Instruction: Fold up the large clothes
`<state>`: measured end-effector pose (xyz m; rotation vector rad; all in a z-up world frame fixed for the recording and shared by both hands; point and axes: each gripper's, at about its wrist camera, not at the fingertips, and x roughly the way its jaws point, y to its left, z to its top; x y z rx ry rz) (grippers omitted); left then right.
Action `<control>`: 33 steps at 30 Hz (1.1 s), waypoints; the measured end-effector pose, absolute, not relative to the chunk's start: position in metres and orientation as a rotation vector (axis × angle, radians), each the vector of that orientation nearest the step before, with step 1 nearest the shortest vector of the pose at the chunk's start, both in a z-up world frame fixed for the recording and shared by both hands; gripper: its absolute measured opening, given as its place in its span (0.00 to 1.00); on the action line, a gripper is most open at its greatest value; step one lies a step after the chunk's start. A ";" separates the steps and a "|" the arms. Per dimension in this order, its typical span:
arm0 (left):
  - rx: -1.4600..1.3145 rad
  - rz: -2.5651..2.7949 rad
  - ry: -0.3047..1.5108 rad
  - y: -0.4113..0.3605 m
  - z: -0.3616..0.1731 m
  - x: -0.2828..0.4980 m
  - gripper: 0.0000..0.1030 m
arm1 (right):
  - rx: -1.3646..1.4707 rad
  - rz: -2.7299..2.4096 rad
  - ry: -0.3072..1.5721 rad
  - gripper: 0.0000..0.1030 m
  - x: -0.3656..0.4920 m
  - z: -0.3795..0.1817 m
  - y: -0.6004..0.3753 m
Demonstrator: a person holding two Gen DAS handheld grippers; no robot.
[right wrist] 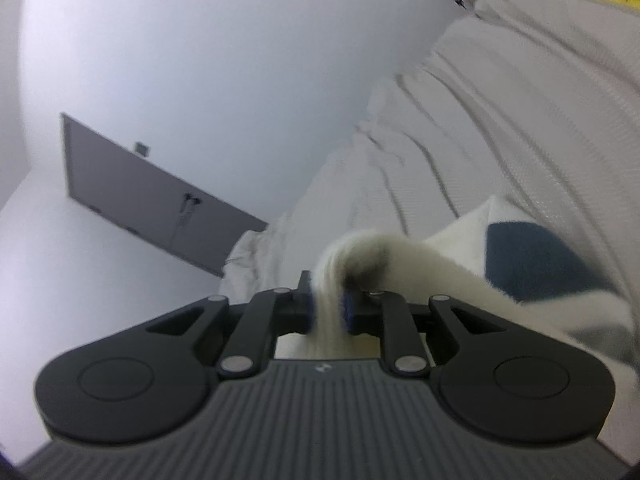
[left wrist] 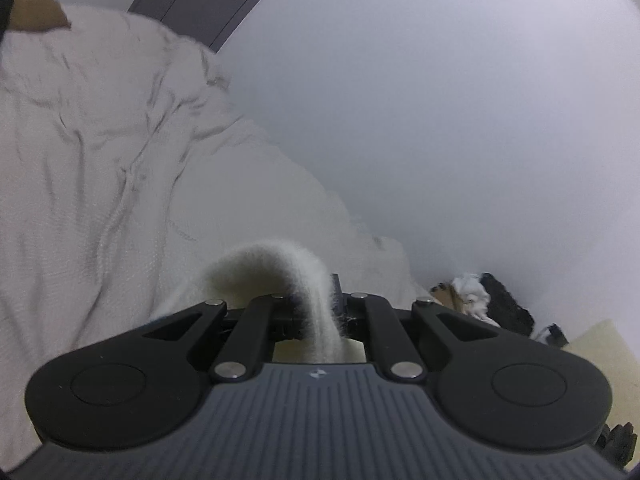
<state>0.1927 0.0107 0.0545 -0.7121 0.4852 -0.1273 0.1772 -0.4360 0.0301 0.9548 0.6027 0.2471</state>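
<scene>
1. On the left side, the left claw (left wrist: 320, 312) is clamped on a bunched edge of the fuzzy cream garment (left wrist: 276, 268), which arches over its fingers above the bed (left wrist: 100, 140).
2. At the right, the right claw (right wrist: 328, 308) pinches another bunch of the same garment (right wrist: 420, 272) between its blue pads (right wrist: 347, 308); a dark blue patch (right wrist: 536, 256) shows beside it.
3. Judgement: holding two points keeps one edge taut for folding.
4. Garment's long axis appears to run claw to claw; full extent is hidden.
</scene>
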 end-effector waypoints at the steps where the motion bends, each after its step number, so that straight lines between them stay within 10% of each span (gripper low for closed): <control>1: -0.721 -0.126 0.492 0.014 0.043 0.205 0.07 | 0.957 0.241 0.614 0.18 0.191 0.019 -0.435; 27: -0.602 -0.128 0.626 0.013 -0.071 0.343 0.12 | 0.873 0.304 0.716 0.19 0.318 -0.099 -0.434; 29: -0.600 -0.130 0.621 0.011 -0.065 0.334 0.30 | 0.821 0.307 0.708 0.26 0.311 -0.089 -0.428; 31: -0.592 -0.125 0.591 0.007 -0.056 0.319 0.57 | 0.774 0.313 0.687 0.56 0.303 -0.078 -0.421; 33: -0.548 -0.126 0.549 0.000 -0.044 0.303 0.60 | 0.741 0.337 0.657 0.69 0.293 -0.067 -0.415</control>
